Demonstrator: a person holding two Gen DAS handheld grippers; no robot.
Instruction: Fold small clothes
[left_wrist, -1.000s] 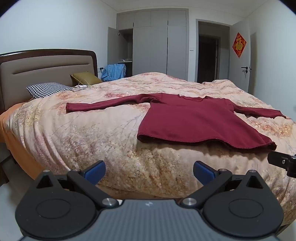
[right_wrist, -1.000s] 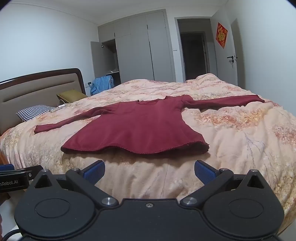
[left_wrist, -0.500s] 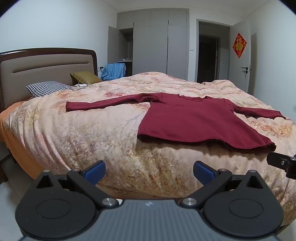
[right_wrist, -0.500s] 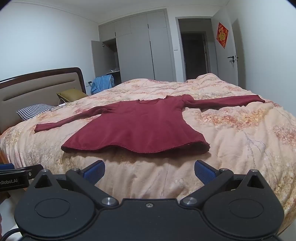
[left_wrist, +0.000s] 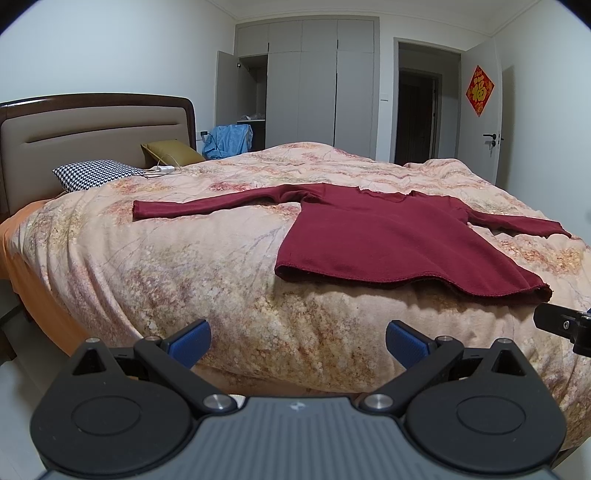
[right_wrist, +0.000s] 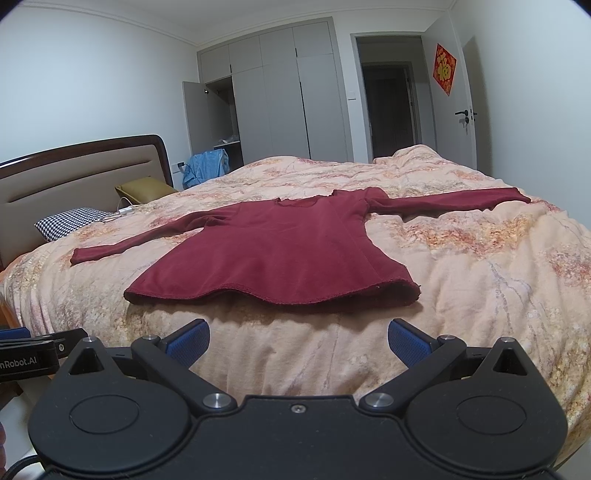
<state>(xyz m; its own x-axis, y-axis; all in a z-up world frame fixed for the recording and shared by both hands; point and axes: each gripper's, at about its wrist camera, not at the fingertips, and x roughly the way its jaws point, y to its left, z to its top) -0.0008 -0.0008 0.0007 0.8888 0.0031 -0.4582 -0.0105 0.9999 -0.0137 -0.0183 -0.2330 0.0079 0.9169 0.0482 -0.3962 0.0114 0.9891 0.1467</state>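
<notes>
**Both grippers wide open at the bed's near edge**

I have the left gripper and the right gripper spread wide, holding nothing, both short of the bed. The dark red top lies flat on the quilt, its hem along the bed's near edge, sleeves stretched out toward the headboard and toward the foot. Two pillows sit by the headboard.

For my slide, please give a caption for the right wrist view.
Open right claw faces a dark red top spread flat on the bed.
</notes>
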